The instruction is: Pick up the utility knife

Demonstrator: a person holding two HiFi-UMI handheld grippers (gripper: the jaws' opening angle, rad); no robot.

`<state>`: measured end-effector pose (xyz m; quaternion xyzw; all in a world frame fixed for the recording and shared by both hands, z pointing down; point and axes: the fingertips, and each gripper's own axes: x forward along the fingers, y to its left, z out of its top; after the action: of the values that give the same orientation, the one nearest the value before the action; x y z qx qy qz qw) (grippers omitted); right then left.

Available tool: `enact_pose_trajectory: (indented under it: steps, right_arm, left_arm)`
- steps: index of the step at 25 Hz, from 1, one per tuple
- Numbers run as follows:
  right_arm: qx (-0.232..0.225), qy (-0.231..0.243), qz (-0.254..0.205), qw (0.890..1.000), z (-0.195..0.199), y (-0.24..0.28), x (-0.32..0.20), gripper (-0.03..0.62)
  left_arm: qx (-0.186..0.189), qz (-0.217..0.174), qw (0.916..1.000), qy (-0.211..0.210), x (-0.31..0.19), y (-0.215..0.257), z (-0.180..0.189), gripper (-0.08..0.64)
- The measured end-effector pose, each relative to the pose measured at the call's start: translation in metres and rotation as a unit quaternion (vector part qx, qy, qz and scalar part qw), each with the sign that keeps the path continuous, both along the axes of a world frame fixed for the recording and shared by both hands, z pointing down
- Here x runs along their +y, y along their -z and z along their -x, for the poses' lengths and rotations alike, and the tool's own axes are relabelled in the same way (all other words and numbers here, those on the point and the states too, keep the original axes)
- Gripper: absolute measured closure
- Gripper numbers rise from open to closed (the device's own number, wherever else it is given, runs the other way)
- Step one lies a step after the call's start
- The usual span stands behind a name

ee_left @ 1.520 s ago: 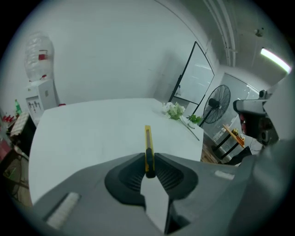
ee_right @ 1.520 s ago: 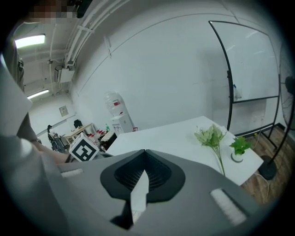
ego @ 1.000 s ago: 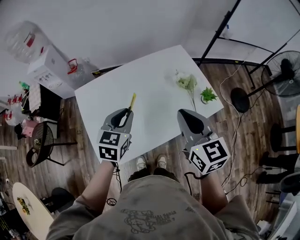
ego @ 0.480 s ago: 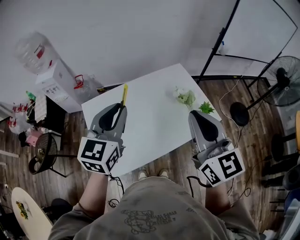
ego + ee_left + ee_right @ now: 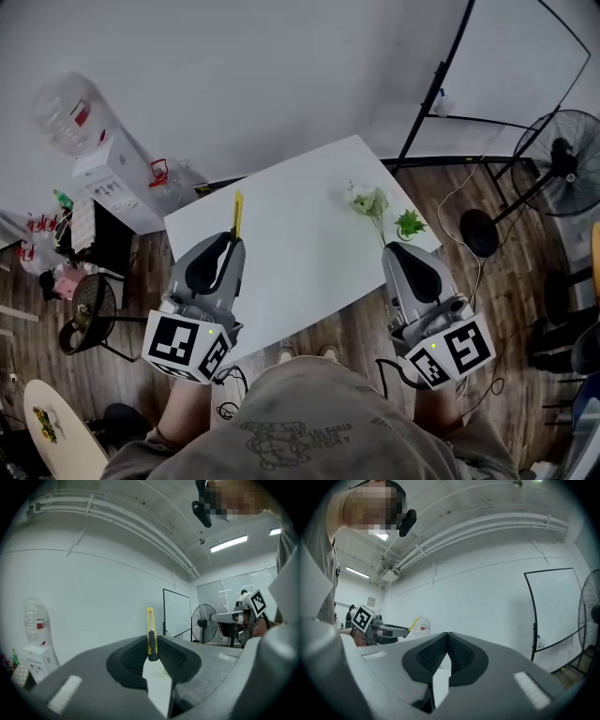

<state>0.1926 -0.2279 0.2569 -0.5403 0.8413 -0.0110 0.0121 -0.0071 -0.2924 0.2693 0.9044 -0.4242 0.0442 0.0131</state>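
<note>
Head view shows just one yellow utility knife (image 5: 237,212), pinched in the left gripper (image 5: 232,240), poking past its tips above the white surface (image 5: 300,234); right gripper (image 5: 395,249) closed, empty.

No text can be read, shirt print (image 5: 298,437) too blurred, water bottle label (image 5: 82,114) too small

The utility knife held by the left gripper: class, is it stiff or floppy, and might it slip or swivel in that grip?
Probably stiff: the utility knife stands straight above the left gripper without drooping. It looks slim, so likely light. With much of it projecting past the jaws, it could pivot if bumped.
</note>
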Motion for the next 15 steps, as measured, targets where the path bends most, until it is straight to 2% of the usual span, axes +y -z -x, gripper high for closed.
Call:
enact_pose_trajectory:
  steps: [6, 15]
  right_arm:
    - [0.01, 0.001, 0.03, 0.999, 0.003, -0.022, -0.001, 0.566]
    - [0.034, -0.005, 0.03, 0.999, 0.004, -0.028, -0.004, 0.566]
  left_arm:
    - [-0.013, 0.027, 0.9996, 0.003, 0.007, -0.029, 0.005, 0.491]
    - [-0.014, 0.02, 0.9997, 0.002, 0.006, -0.028, 0.003, 0.489]
